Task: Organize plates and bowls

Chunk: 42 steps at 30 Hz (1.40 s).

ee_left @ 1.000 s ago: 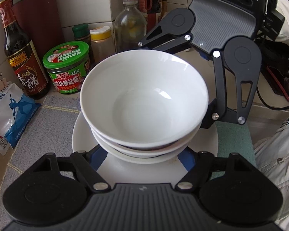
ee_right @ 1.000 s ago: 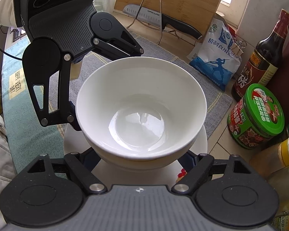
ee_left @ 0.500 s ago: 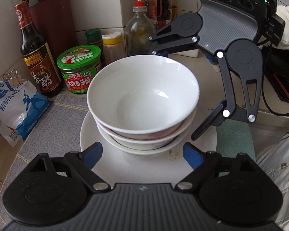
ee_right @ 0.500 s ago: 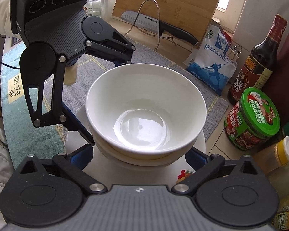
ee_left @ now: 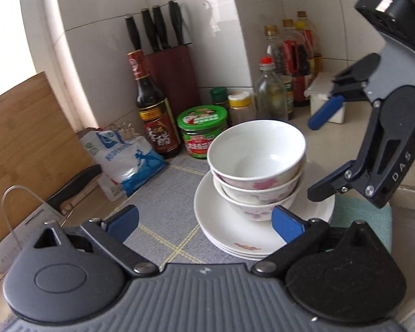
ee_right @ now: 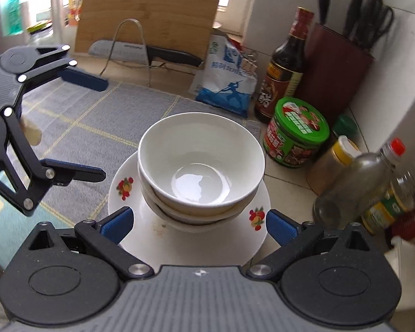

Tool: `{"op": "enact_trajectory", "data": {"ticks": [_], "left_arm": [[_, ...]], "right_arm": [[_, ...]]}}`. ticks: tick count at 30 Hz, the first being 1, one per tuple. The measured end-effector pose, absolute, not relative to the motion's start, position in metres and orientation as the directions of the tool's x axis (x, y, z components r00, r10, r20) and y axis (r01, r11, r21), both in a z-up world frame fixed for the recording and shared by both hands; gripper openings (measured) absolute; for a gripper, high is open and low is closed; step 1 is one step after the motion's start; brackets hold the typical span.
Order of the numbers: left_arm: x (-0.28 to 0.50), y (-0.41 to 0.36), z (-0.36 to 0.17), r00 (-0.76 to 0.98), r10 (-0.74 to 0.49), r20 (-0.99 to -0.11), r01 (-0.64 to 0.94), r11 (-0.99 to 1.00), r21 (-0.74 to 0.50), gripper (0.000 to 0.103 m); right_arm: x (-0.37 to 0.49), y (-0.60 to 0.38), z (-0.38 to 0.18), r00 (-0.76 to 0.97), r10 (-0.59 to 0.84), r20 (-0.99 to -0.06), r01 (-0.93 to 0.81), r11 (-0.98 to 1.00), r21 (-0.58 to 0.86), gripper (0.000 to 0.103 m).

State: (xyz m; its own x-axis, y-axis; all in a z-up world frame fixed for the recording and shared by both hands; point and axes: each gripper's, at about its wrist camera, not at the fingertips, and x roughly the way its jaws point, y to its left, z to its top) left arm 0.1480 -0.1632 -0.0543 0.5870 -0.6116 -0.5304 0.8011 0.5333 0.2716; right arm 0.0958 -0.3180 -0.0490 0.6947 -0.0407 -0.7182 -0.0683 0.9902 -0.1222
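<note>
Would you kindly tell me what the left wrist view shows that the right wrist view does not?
Only the left wrist view shows pink flowers on the lower bowls' sides and the open right gripper. Only the right wrist view shows fruit prints on the top plate's rim and the open left gripper. Both show the stacked white bowls on stacked white plates.

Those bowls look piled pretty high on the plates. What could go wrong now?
The bowls sit nested three high on the stacked plates, so a nudge from the open right gripper, whose fingers flank the stack, might topple them. The plates also lie close to the green-lidded jar and glass bottle; sliding the stack that way could knock those over.
</note>
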Motion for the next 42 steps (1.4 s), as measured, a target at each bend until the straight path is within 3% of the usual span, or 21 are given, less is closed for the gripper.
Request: {"op": "enact_trajectory", "data": {"ticks": [6, 11, 23, 42], "left_arm": [[0.126, -0.142, -0.033, 0.638, -0.550, -0.539, 0.733, 0.647, 0.208, 0.102], [0.113, -0.131, -0.016, 0.646, -0.513, -0.566, 0.692, 0.706, 0.149, 0.102], [0.101, -0.114, -0.003, 0.662, -0.482, -0.575, 0.643, 0.759, 0.104, 0.102], [0.099, -0.117, -0.003, 0.652, -0.482, -0.585, 0.629, 0.775, 0.062, 0.102]], "right_arm": [[0.061, -0.297, -0.043, 0.661, -0.254, -0.706, 0.337, 0.941, -0.024, 0.103], [0.030, -0.276, -0.029, 0.662, -0.351, -0.662, 0.475, 0.880, 0.009, 0.103], [0.006, -0.253, -0.010, 0.675, -0.424, -0.604, 0.532, 0.847, -0.001, 0.103], [0.005, -0.253, -0.005, 0.666, -0.453, -0.593, 0.541, 0.840, -0.034, 0.103]]}}
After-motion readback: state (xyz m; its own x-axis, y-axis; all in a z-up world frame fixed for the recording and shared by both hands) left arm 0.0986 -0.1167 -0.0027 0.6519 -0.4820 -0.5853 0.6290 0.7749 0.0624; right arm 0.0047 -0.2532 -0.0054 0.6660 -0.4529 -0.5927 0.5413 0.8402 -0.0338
